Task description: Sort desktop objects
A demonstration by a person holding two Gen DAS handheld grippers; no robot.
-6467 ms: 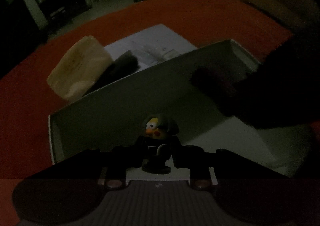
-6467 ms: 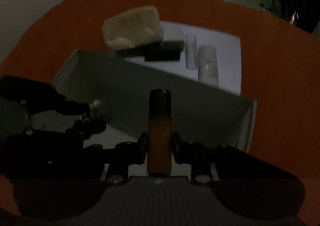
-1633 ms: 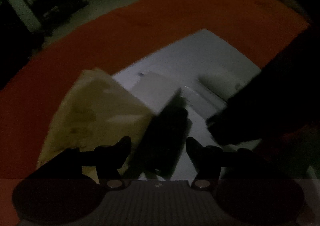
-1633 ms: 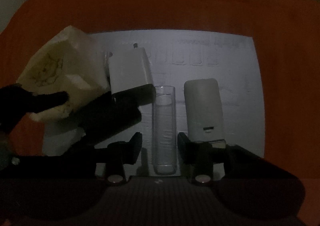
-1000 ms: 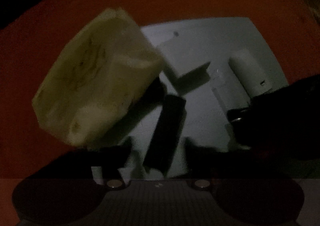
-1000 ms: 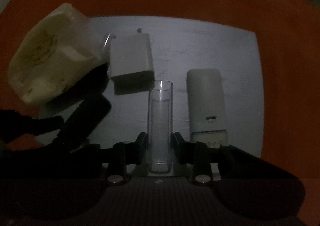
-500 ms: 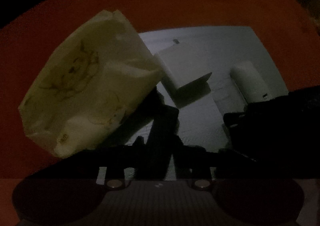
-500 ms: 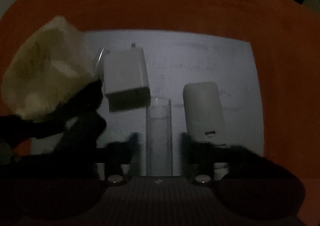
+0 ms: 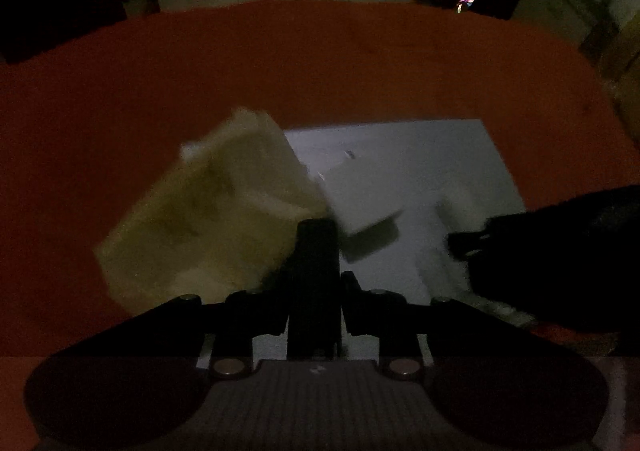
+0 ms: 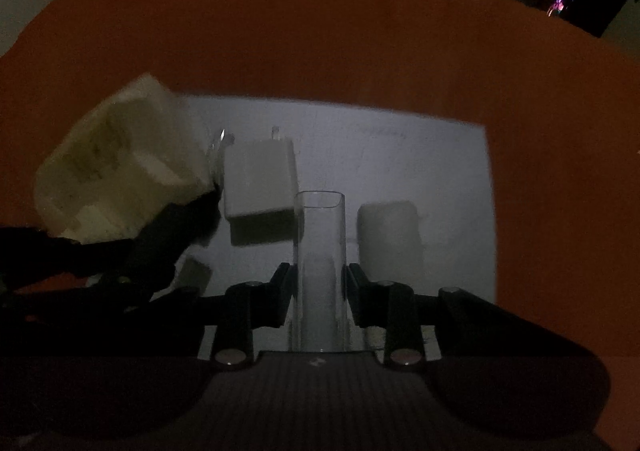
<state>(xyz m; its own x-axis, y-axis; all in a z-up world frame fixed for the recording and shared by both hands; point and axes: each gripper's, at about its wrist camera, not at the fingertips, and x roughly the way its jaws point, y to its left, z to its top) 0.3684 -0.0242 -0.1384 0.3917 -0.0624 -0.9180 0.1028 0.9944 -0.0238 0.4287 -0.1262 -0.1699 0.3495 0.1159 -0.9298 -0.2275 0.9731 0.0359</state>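
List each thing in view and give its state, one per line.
left gripper: jaws closing on the black bar.
black bar: clamped, sticking forward.
right gripper: shut on the clear tube.
clear tube: held, open end forward.
white charger: lying flat on the paper, prongs pointing away.
white case: lying on the paper, untouched.
tissue pack: resting at the paper's left edge.
white paper: flat on the orange tabletop.

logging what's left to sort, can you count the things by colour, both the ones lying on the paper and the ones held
white: 2 - charger, rounded case
cream: 1 - tissue pack
clear: 1 - tube in right gripper
black: 1 - bar in left gripper
total: 5
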